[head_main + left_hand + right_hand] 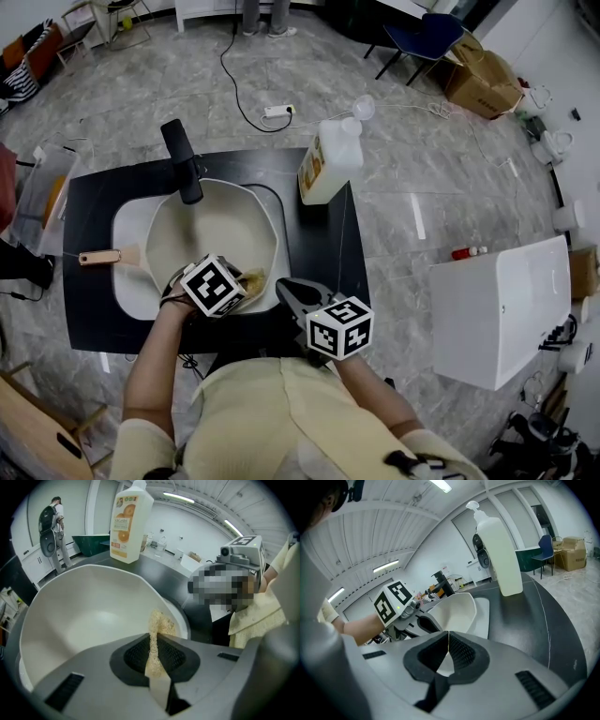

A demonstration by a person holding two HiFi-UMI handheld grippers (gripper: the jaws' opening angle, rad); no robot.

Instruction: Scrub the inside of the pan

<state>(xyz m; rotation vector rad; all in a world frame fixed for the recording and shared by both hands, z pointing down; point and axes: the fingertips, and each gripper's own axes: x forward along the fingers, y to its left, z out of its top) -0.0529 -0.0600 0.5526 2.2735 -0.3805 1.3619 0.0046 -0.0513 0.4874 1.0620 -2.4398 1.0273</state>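
Overhanging pan [211, 230]: faucet [183, 161]; perhaps detergent bottle [328, 164].

Around you: grey marbled tile floor [422, 122]. Ahead, power strip [278, 112] on black cable. Far right, blue chair [427, 37], cardboard box [483, 84]. White cabinet [502, 309] beside you. Strip lights [178, 498] overhead.

Black bench [89, 211], white sink [129, 230] set in its middle, black tap [183, 161] at the far edge, big bottle [328, 164] standing upright on the far right corner

Left gripper [153, 644] pinches scrubber [162, 623]; right gripper [448, 637] jaws together (empty).
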